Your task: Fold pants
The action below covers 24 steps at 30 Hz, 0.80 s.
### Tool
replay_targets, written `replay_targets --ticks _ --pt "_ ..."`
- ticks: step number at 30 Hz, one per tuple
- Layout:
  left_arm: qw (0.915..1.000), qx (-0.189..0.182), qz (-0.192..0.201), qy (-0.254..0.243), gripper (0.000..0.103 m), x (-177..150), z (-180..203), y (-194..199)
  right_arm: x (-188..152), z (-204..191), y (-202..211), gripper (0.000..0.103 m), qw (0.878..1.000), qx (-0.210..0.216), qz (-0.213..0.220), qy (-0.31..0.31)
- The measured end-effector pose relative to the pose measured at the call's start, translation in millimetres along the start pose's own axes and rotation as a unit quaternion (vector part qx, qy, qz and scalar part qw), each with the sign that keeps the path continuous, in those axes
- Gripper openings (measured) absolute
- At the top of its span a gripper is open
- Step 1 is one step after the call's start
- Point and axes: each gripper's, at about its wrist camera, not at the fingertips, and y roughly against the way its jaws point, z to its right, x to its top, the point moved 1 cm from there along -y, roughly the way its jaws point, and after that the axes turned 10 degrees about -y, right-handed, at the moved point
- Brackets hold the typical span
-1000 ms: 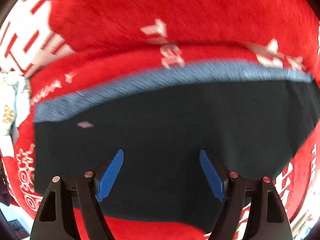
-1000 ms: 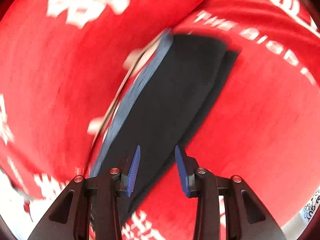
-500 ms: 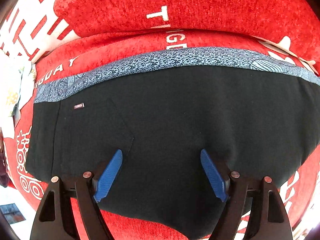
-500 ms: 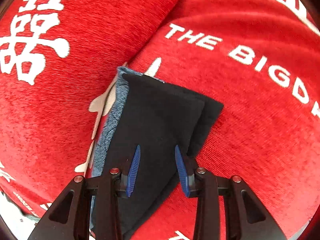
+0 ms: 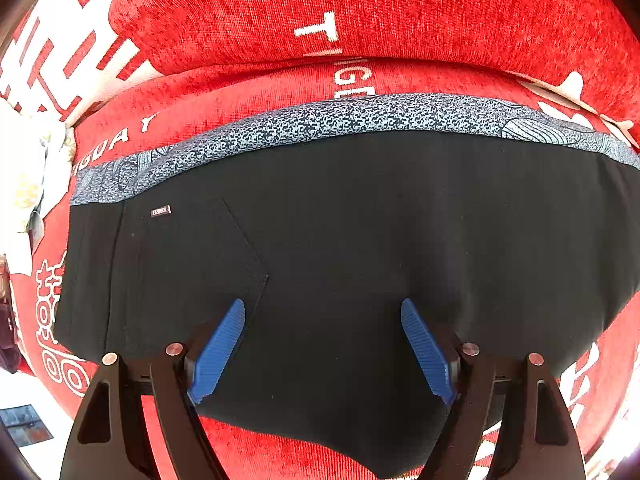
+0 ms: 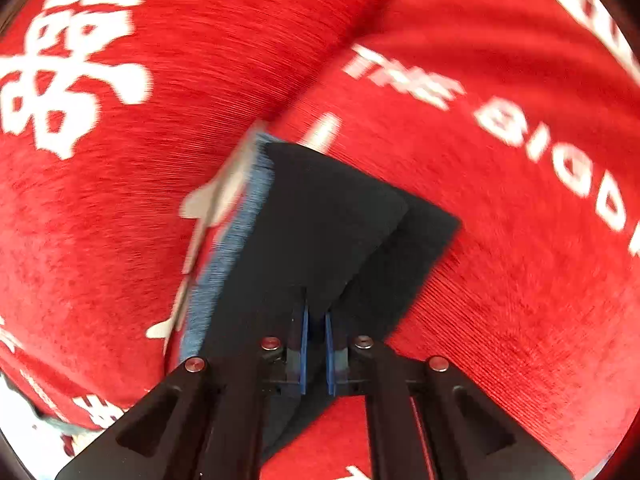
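Observation:
The black pants [image 5: 360,240] lie flat on a red sofa seat, with a blue-grey patterned strip [image 5: 360,118] along the far edge and a small label near the left. My left gripper [image 5: 322,312] is open and empty, hovering over the near part of the pants. In the right wrist view the pants [image 6: 320,220] show as a narrow dark panel with a layered end. My right gripper [image 6: 316,316] is shut on the near edge of the pants, with dark cloth pinched between the blue pads.
The red sofa seat cushion [image 6: 520,260] with white lettering runs under the pants. The red back cushion [image 5: 360,8] rises just behind them. A pale crumpled item [image 5: 28,184] lies at the far left.
My right gripper has closed its fingers onto the near edge of the pants. My left gripper has settled over the pants and stays open.

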Motion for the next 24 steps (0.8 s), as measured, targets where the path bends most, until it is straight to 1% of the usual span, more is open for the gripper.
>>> replay_targets --ticks 3,4,5,6,7,8,9,10,11,12,13,15,17,18,19,20,22,23,24 --pt "1.0000 0.004 0.005 -0.007 0.082 1.2 2.2 0.4 -1.8 -9.2 19.0 0.007 0.999 -0.007 0.009 0.035" --pt "0.9999 0.005 0.006 -0.007 0.082 1.0 2.7 0.9 -3.8 -5.8 18.0 0.007 0.999 -0.018 0.008 0.042" --pt "0.9999 0.006 0.009 -0.007 0.082 0.3 3.3 0.8 -4.6 -1.3 10.3 0.007 0.998 -0.036 0.006 0.051" --pt "0.9999 0.007 0.012 -0.007 0.082 -0.6 3.8 1.1 -5.4 10.2 -2.8 0.007 0.997 -0.059 -0.006 0.053" --pt "0.9999 0.008 0.013 -0.007 0.082 -1.4 3.6 1.7 -6.1 22.3 -12.9 0.008 0.997 -0.062 -0.021 0.044" --pt "0.9999 0.007 0.012 -0.007 0.082 -1.7 3.2 2.5 -6.0 33.3 -13.2 0.007 0.999 -0.035 -0.017 0.026" --pt "0.9999 0.005 0.008 -0.007 0.082 -0.9 2.5 3.4 -6.2 41.3 -6.1 0.013 1.000 -0.010 -0.009 0.008" --pt "1.0000 0.004 0.002 -0.007 0.082 0.8 2.0 4.3 -7.6 46.0 -1.5 0.022 1.000 -0.001 -0.005 -0.008" --pt "1.0000 0.002 -0.004 -0.007 0.082 3.5 1.6 5.8 -8.9 49.7 3.1 0.031 1.000 -0.003 -0.002 -0.017" --pt "1.0000 0.001 -0.007 -0.005 0.082 7.1 0.9 8.4 -9.5 53.4 7.6 0.045 1.000 -0.002 0.000 -0.022" --pt "1.0000 -0.002 -0.001 0.000 0.082 10.8 0.3 12.8 -8.3 56.9 11.3 0.047 1.000 0.007 0.000 -0.024" --pt "0.9999 -0.008 0.013 0.004 0.082 21.9 3.4 21.6 -0.8 62.2 12.0 0.047 0.999 0.025 -0.002 -0.027" --pt "0.9998 -0.012 0.018 0.001 0.082 32.3 10.1 24.6 7.6 62.3 7.0 0.047 0.998 0.044 -0.007 -0.041" --pt "0.9997 -0.013 0.019 -0.004 0.082 37.5 15.0 25.3 11.5 60.6 -1.4 0.042 0.997 0.048 -0.017 -0.054" --pt "0.9997 -0.013 0.019 -0.011 0.082 43.0 21.2 26.5 12.2 56.8 -6.1 0.010 0.997 0.038 -0.021 -0.056" --pt "0.9995 -0.013 0.023 -0.018 0.082 47.6 27.3 28.8 13.0 50.2 -6.5 0.011 0.998 0.031 -0.021 -0.049" --pt "0.9990 -0.014 0.032 -0.028 0.082 52.3 38.6 30.9 12.3 37.0 3.5 0.011 0.999 0.038 -0.004 -0.020" --pt "0.9991 -0.011 0.026 -0.031 0.082 52.7 42.5 27.6 10.7 39.0 6.5 0.011 1.000 0.028 -0.003 -0.009" --pt "0.9993 -0.010 0.015 -0.034 0.082 51.6 45.8 22.2 9.8 42.3 4.0 0.017 1.000 0.004 -0.009 0.002"
